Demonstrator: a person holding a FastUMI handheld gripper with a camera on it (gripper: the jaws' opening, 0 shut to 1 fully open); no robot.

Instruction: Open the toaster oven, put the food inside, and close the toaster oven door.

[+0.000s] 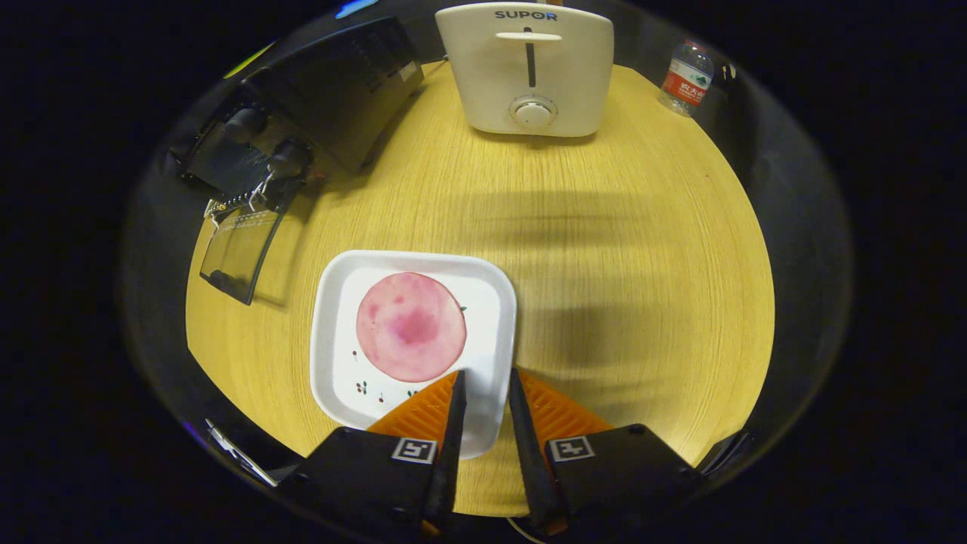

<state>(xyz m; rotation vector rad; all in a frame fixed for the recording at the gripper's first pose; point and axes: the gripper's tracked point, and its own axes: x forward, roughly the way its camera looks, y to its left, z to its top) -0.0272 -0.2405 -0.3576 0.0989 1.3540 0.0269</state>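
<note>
On wooden table (pixel 604 249): plate (pixel 336 325), ham slice (pixel 410 326); tongs (pixel 486 381) parted above.

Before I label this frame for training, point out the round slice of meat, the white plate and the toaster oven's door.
Meat slice (pixel 411 326), gripper view, its centre.
White plate (pixel 332 302), gripper view, bare rim.
Oven door (pixel 240 257), gripper view, open glass panel.

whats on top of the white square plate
A round pink slice of meat lies on the white square plate. The open tool hovers over its near corner, so the plate surface beneath the fingers stays hidden.
</note>
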